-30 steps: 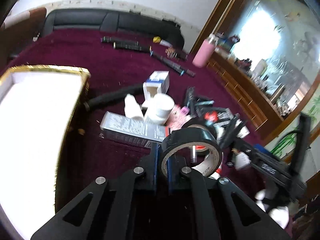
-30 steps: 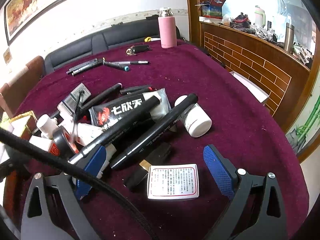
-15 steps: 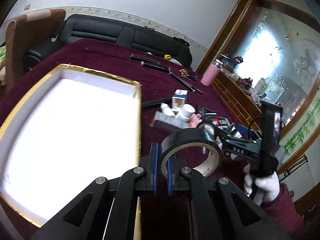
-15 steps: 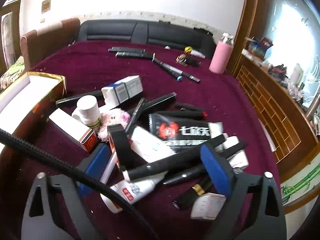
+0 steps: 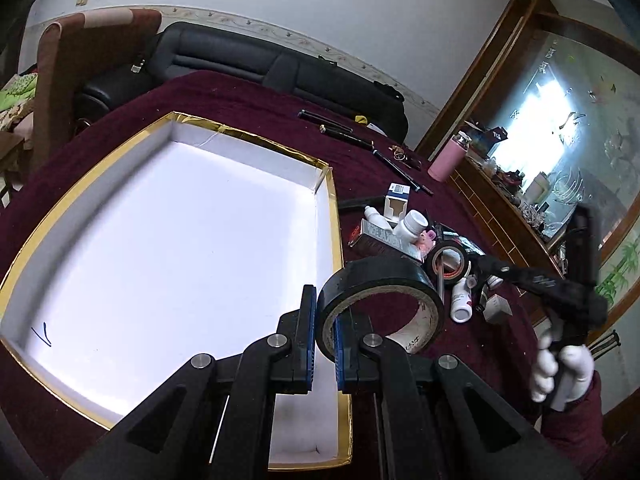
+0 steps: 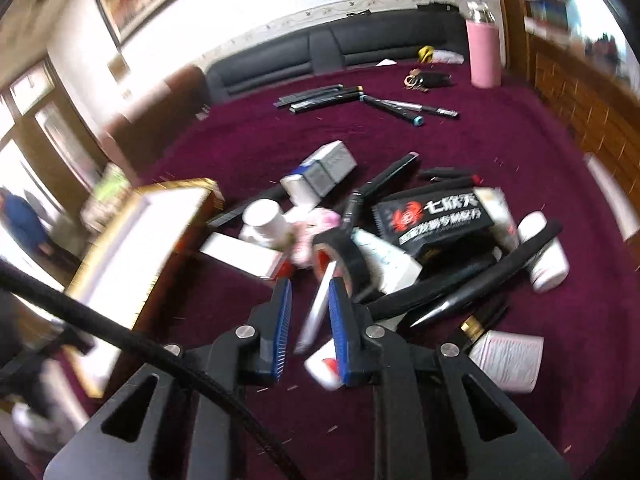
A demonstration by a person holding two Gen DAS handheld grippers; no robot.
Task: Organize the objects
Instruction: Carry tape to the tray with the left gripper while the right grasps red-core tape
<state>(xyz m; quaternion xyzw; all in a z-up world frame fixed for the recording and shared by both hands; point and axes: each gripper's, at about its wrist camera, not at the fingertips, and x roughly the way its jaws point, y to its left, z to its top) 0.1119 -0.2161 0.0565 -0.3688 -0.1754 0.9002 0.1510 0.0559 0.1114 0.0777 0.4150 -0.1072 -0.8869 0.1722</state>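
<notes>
Above the near right corner of the gold-rimmed box: black tape roll, wall clamped between the pressed-together pads of the left gripper. Probably light, stiff as a ring yet squashable, slick outside; best taken across the wall, as now. Right of the box, over the clutter: right gripper, jaws just closed, apparently nipping a slim white pen. Underneath, plush maroon cloth, soft and grippy; beyond the box, black sofa.

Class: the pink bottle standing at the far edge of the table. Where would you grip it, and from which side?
Grip the pink bottle across its straight middle, coming in level from the table side. It stands upright, its round body narrower than its height, with bare cloth in front.
</notes>
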